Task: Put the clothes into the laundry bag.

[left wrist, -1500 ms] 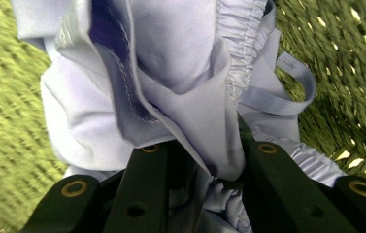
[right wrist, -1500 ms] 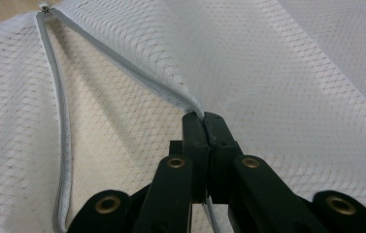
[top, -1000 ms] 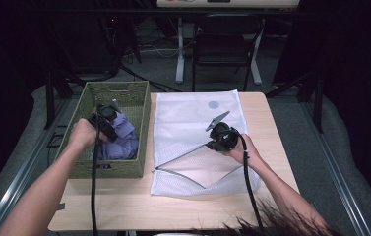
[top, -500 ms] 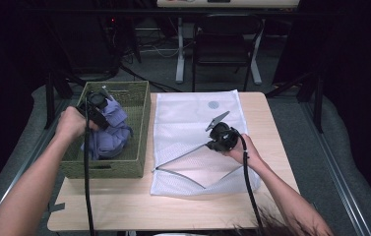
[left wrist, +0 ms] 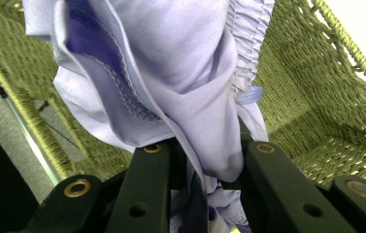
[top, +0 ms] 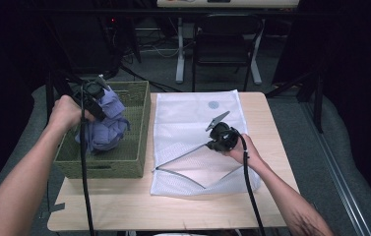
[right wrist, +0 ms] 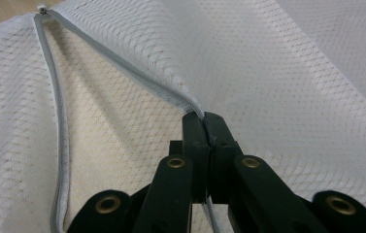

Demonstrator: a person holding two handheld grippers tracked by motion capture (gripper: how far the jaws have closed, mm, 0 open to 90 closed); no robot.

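A crumpled lavender garment point(top: 105, 125) is held hanging above the green wicker basket point(top: 139, 123) at the table's left edge, while a white mesh bag point(top: 193, 123), zipper parted, lies flat mid-table.

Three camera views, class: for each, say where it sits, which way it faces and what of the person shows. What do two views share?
High view: above the table, facing forward and down; forearms, left gripper, right gripper.
Left gripper view: on it, facing lavender garment over wicker basket; jaws.
Right gripper view: on it, facing mesh bag; jaws.
Shared: garment, high and left.
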